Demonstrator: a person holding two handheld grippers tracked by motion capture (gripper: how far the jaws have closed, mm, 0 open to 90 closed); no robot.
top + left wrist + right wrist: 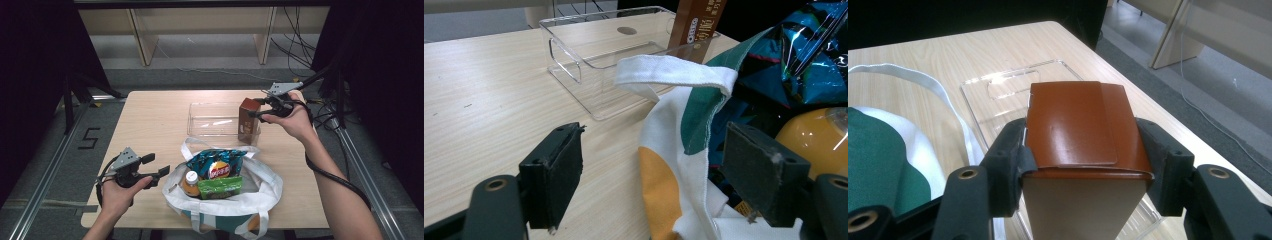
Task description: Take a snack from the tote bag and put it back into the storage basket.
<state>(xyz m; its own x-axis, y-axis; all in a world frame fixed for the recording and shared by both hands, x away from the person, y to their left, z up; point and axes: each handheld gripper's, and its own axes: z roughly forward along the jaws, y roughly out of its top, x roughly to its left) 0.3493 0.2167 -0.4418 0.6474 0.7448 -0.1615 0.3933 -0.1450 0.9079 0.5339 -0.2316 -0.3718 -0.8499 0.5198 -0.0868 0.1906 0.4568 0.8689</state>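
Note:
My right gripper point(255, 109) point(1083, 150) is shut on a brown carton point(248, 120) point(1073, 120), its pads pressed against the two sides near the top. The carton stands upright at the right end of a clear plastic tray point(212, 120) point(998, 87); whether it rests on the tray's floor I cannot tell. My left gripper point(156, 165) point(654, 150) is open beside the left edge of a white tote bag point(260, 195) point(674, 165), with the bag's rim between its pads but not pinched. In the left gripper view the carton point(699, 25) rises behind the tray point(574, 60).
The tote bag holds a blue chips bag point(215, 162) point(809, 55), an orange bottle point(190, 182) point(809, 135) and a green packet point(220, 186). Bare wooden table point(150, 115) lies to the left of the tray. Cables and shelf legs stand on the floor beyond the table.

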